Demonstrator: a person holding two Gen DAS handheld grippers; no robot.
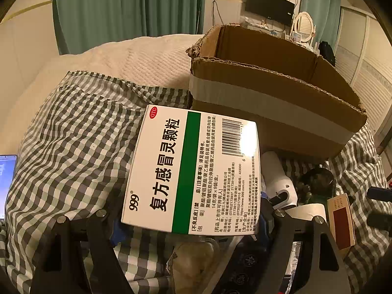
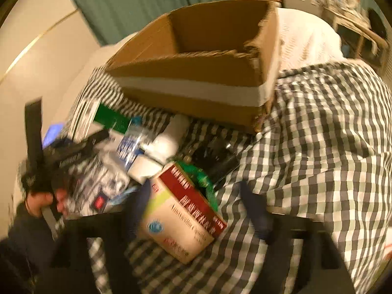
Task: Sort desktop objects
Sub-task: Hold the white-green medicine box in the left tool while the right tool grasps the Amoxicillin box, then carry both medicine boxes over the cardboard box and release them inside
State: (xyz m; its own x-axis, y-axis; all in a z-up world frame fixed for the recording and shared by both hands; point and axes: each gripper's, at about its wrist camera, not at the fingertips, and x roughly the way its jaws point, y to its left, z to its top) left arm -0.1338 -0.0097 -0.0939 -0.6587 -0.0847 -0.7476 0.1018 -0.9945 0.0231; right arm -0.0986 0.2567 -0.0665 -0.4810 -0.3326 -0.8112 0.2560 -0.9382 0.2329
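Observation:
My left gripper (image 1: 191,218) is shut on a white and green 999 medicine box (image 1: 193,171) and holds it above the checked cloth, in front of the open cardboard box (image 1: 276,103). In the blurred right wrist view my right gripper (image 2: 196,208) is open, its blue fingertips (image 2: 257,210) on either side of a red and cream medicine box (image 2: 186,210) that lies on the cloth. The cardboard box (image 2: 196,73) stands behind it. The left gripper with its medicine box (image 2: 107,117) shows at the left.
A pile of items lies in front of the cardboard box: a white device (image 1: 279,181), a dark glossy object (image 1: 316,183), a small water bottle (image 2: 134,137), a green packet (image 2: 203,181). A checked cloth (image 1: 73,134) covers the surface. A lit phone screen (image 1: 7,183) is at far left.

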